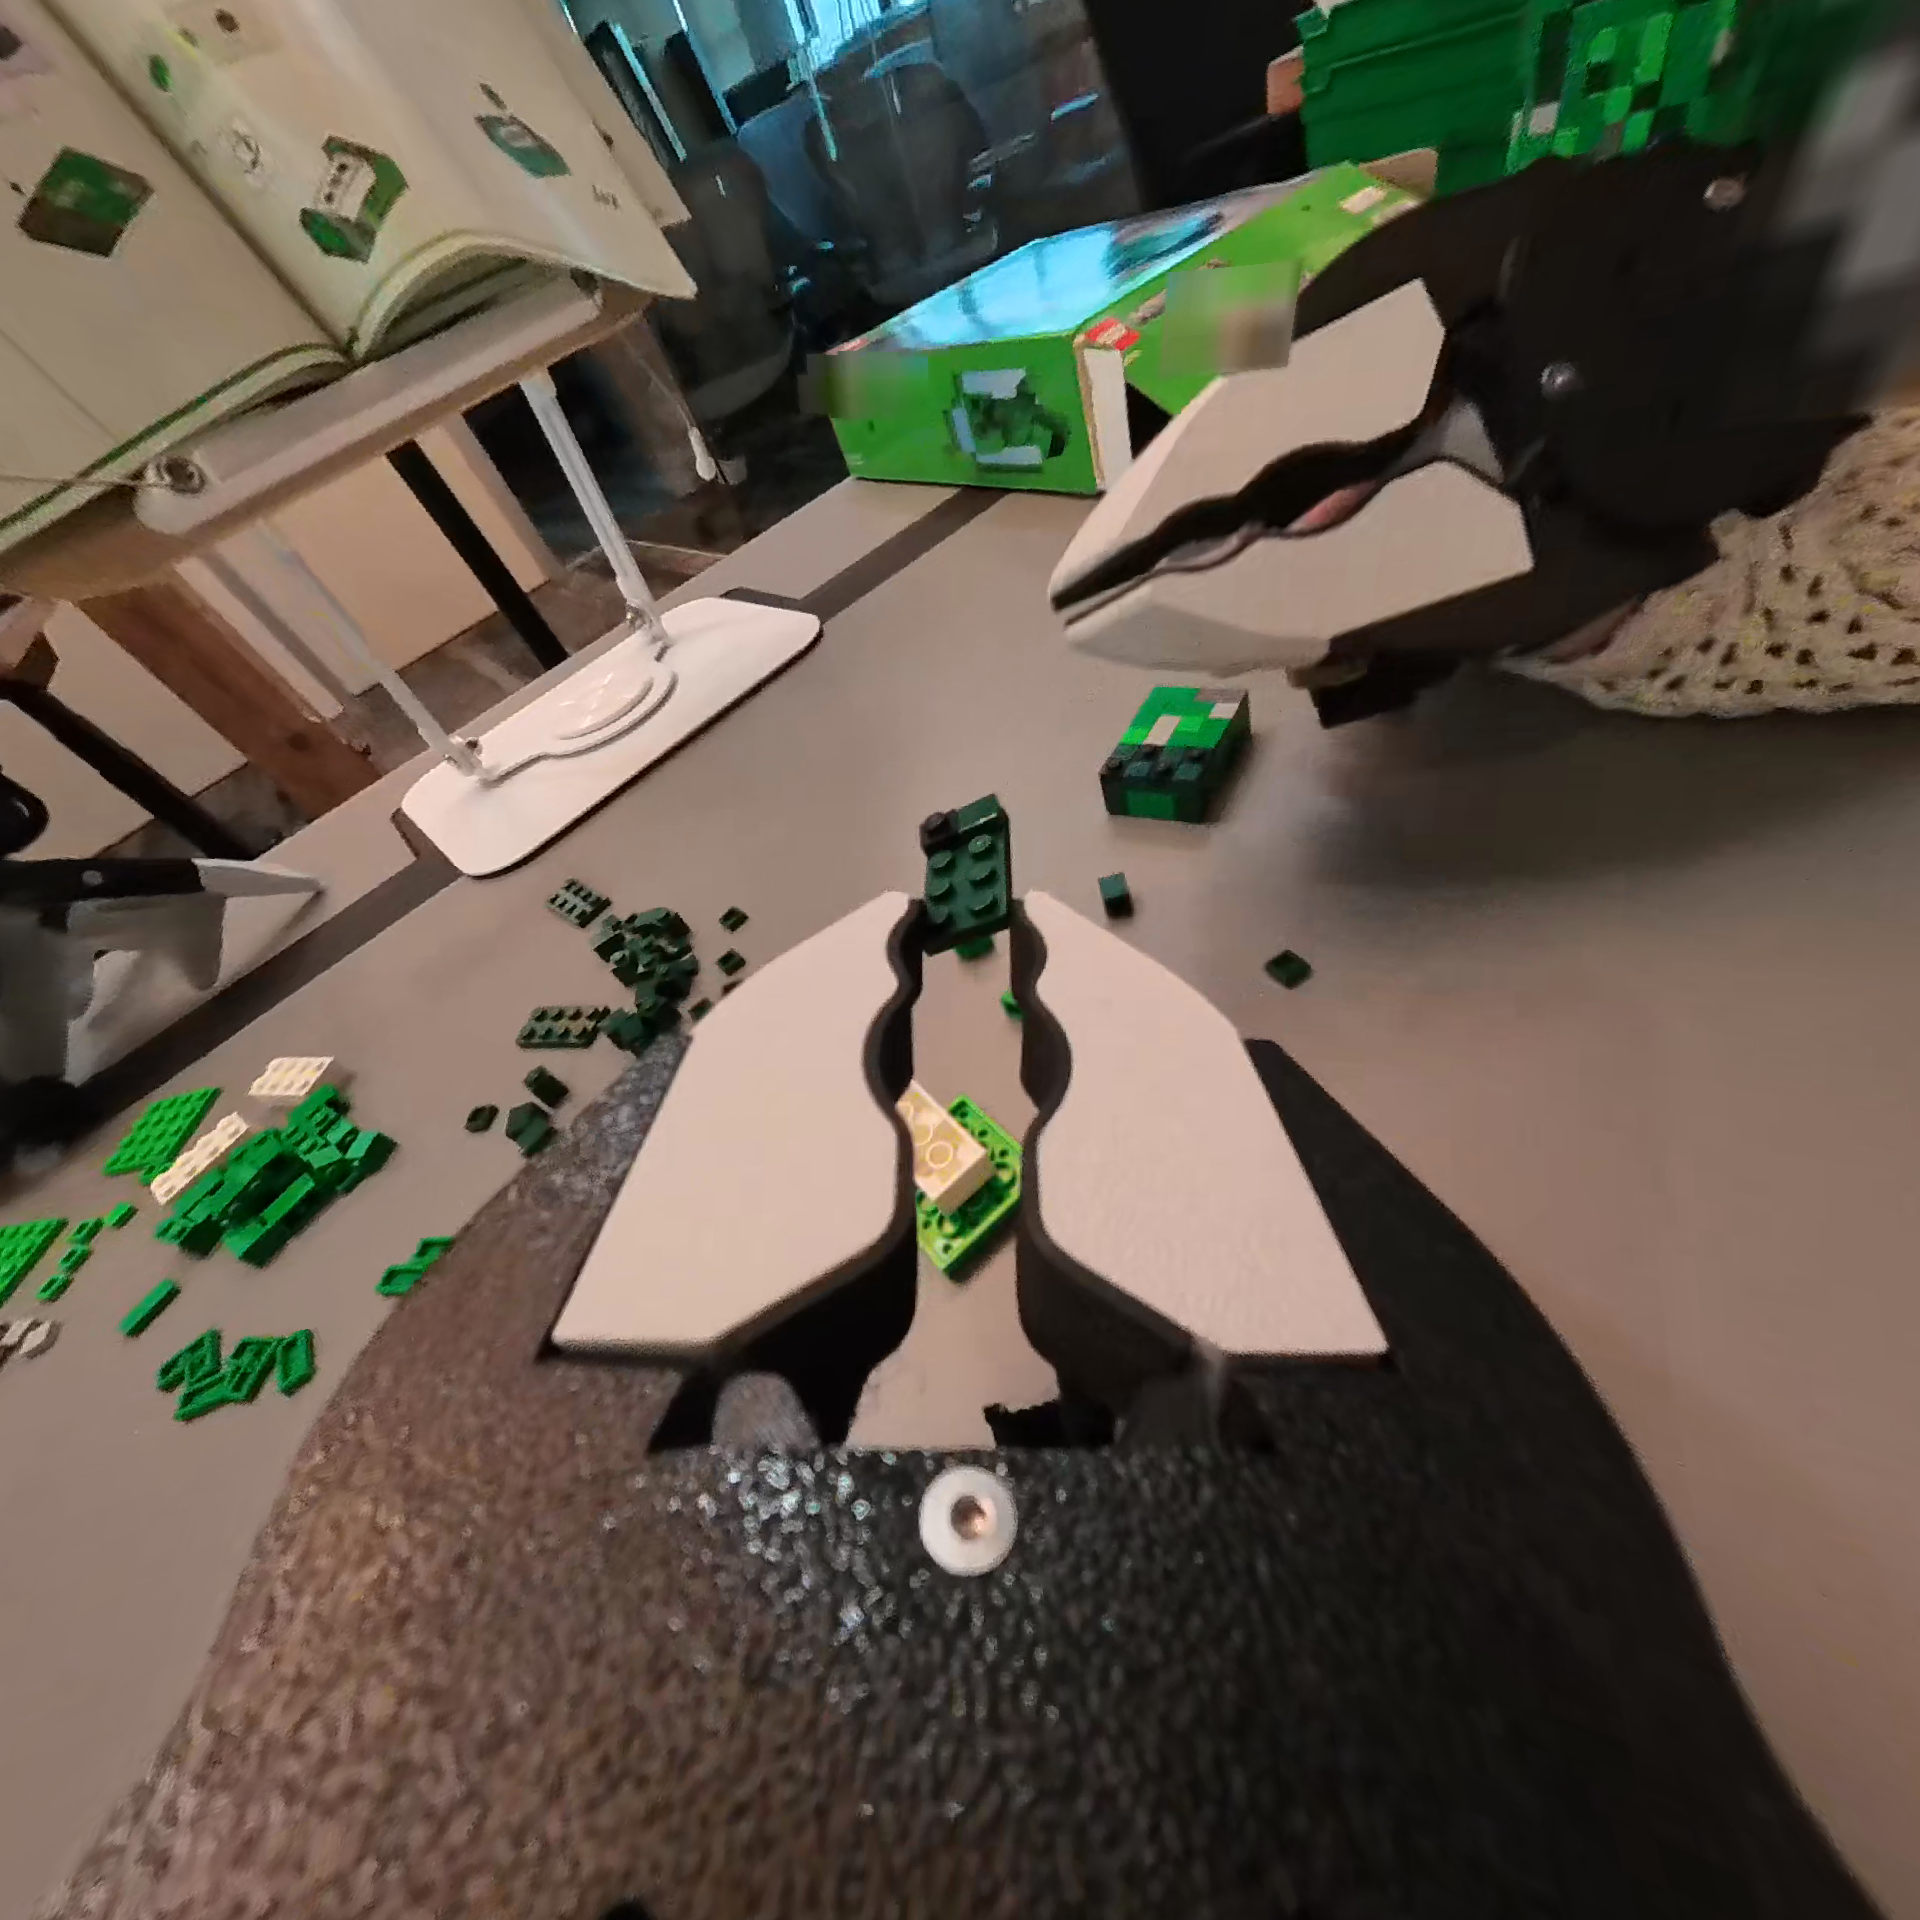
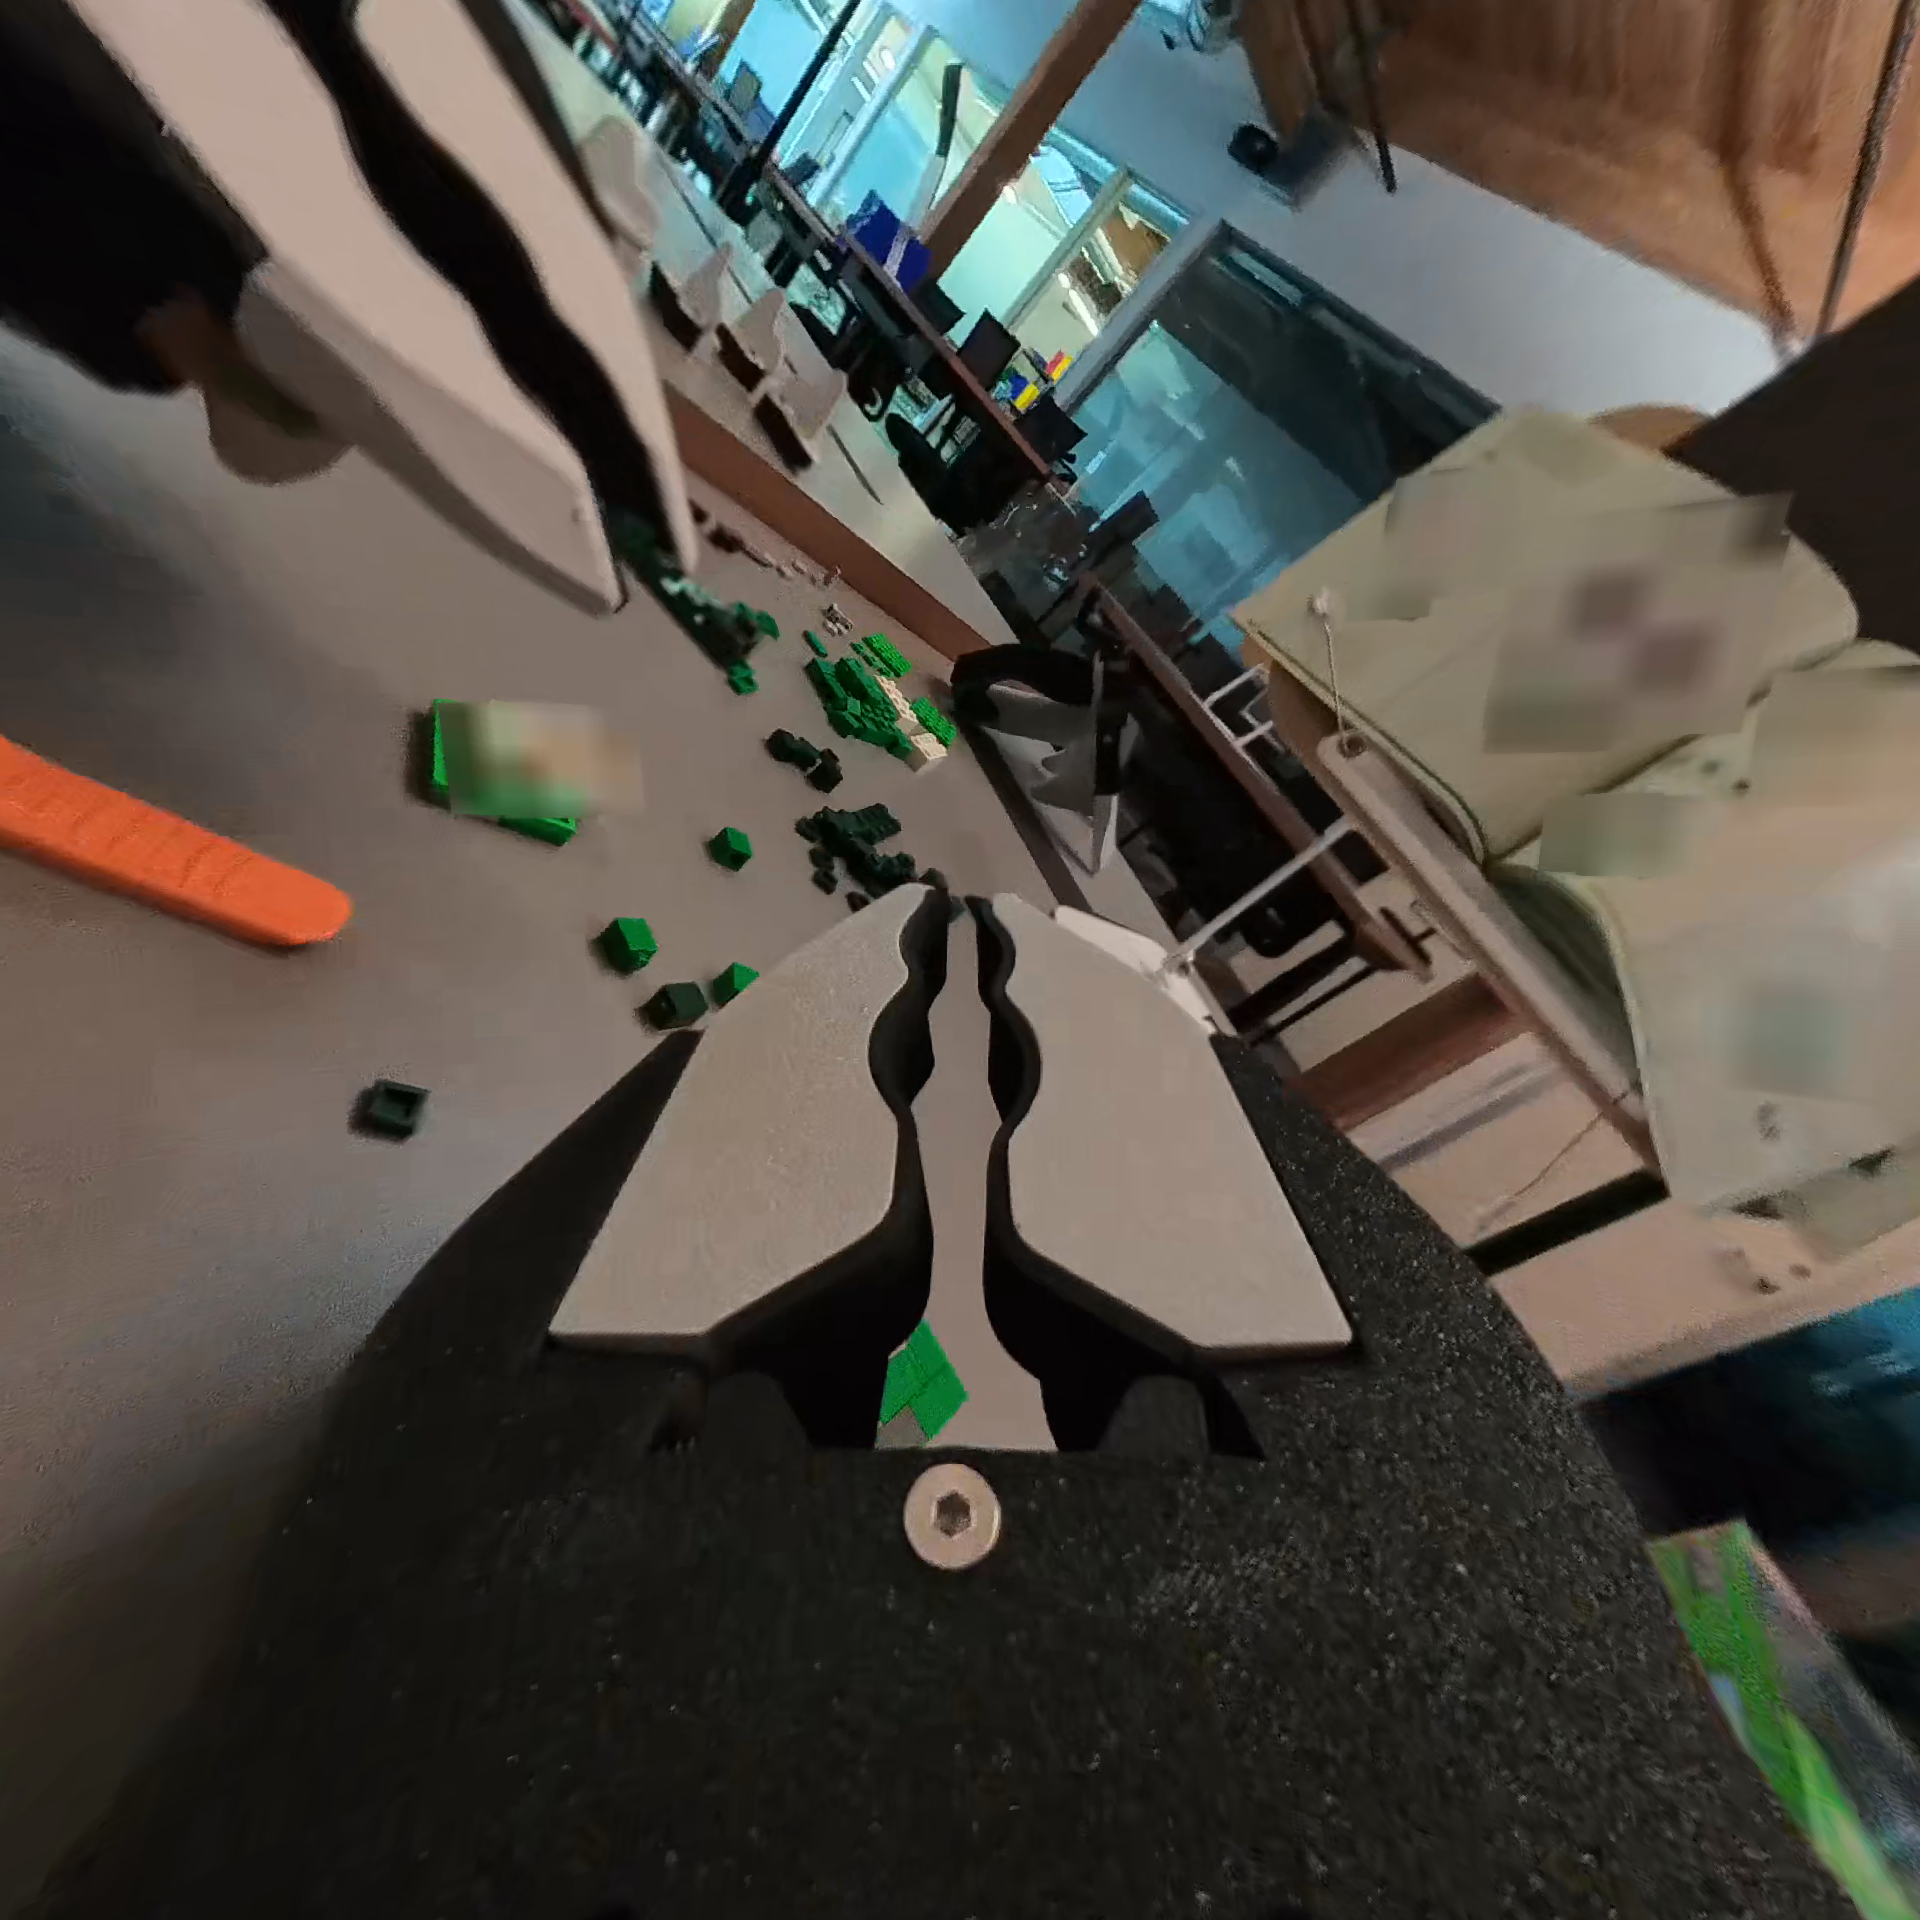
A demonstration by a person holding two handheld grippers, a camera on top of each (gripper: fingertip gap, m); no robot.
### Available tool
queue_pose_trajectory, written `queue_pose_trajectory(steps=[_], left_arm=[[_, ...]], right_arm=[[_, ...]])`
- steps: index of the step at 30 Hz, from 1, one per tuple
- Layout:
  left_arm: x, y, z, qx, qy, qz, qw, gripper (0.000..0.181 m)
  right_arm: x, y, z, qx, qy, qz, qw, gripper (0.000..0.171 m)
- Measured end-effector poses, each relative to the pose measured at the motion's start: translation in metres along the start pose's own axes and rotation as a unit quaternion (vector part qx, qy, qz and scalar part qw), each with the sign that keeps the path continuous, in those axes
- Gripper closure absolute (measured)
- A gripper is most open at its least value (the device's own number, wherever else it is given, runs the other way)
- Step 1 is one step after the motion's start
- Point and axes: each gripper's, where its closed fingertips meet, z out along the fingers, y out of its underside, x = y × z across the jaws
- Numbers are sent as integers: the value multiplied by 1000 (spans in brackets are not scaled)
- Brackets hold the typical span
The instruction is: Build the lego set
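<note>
Two tools: left tool grips dark green piece.

loose bricks left on table | small block right, apparently | box behind

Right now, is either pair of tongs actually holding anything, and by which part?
The left tongs pinch a dark green Lego plate by its lower end; the rest sticks up past the tips. The right tongs are nearly closed, with nothing visibly held.
</note>
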Motion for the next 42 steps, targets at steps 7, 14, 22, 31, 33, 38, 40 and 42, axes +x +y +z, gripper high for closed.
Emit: queue_pose_trajectory(steps=[7, 14, 22, 31, 33, 38, 40, 42], left_arm=[[-3, 12, 11, -20, 26, -47, 998, 166], [-61, 34, 29, -82, -48, -44, 994, 166], [-107, 59, 40, -101, -93, -77, 988, 166], [-108, 57, 40, -93, -97, -47, 990, 166], [-105, 53, 37, -79, -89, -51, 992, 166], [-57, 13, 25, 22, 48, -30, 998, 166], [-23, -4, 19, 61, 135, -17, 989, 166], [0, -12, 17, 77, 180, -1, 981, 166]], right_arm=[[7, 4, -3, 1, 22, -2, 1000, 166], [7, 14, 2, -28, 26, -24, 999, 171], [8, 26, 7, -65, 37, -44, 996, 171], [9, 33, 8, -82, 37, -41, 995, 171], [6, 28, 4, -69, 27, -38, 997, 171], [0, 26, -12, -86, 26, -64, 994, 171], [-10, 20, -18, -76, 5, -48, 996, 171], [-20, 16, -21, -71, -20, -25, 997, 171]])
